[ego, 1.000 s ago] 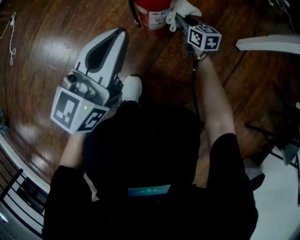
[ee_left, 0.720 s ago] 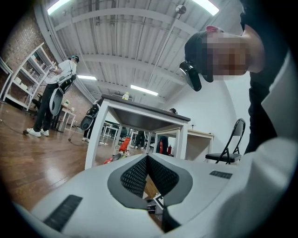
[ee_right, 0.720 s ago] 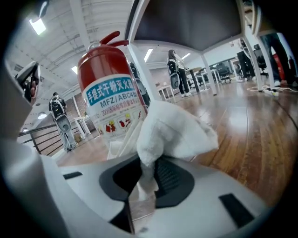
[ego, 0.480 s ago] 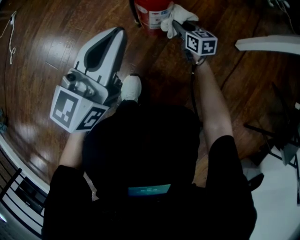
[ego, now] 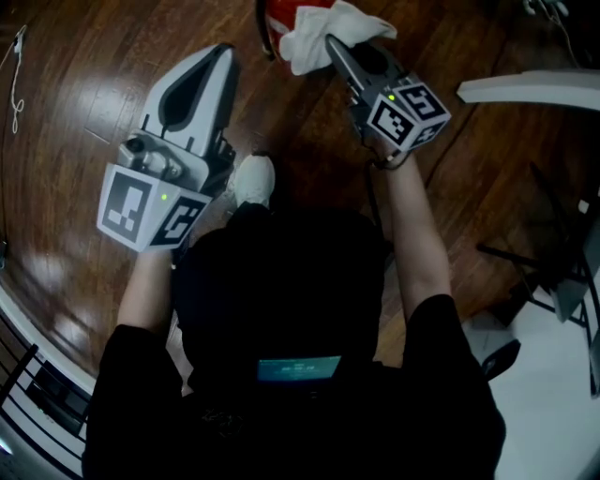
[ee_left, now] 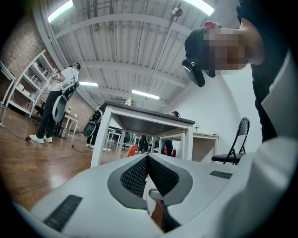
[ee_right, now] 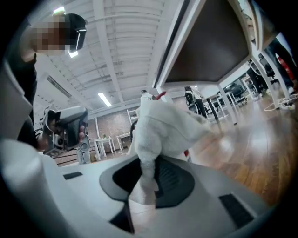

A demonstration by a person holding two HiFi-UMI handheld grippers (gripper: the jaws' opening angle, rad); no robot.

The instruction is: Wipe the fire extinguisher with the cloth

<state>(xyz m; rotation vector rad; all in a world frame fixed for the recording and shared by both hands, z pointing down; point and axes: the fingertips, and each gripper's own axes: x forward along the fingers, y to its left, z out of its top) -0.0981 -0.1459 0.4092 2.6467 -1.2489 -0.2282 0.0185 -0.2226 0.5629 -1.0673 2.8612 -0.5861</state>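
Observation:
The red fire extinguisher [ego: 279, 13] stands on the wood floor at the top edge of the head view, mostly hidden under the white cloth [ego: 323, 33]. My right gripper [ego: 334, 49] is shut on the cloth [ee_right: 163, 123], which bunches out beyond the jaws and rests against the extinguisher's top. In the right gripper view only a small red bit [ee_right: 161, 95] shows above the cloth. My left gripper [ego: 221, 54] is held to the left of the extinguisher, apart from it, its jaws closed together with nothing between them [ee_left: 147, 160].
A white table [ee_left: 146, 123] with a dark underside and a black chair [ee_left: 235, 144] stand ahead in the left gripper view. A white table edge [ego: 530, 89] is at the right of the head view. People stand far off [ee_left: 58, 100]. My white shoe [ego: 253, 180] is on the floor.
My right gripper has pulled back toward me and to the left, dragging the cloth over the extinguisher's top. The left gripper has shifted slightly up and left.

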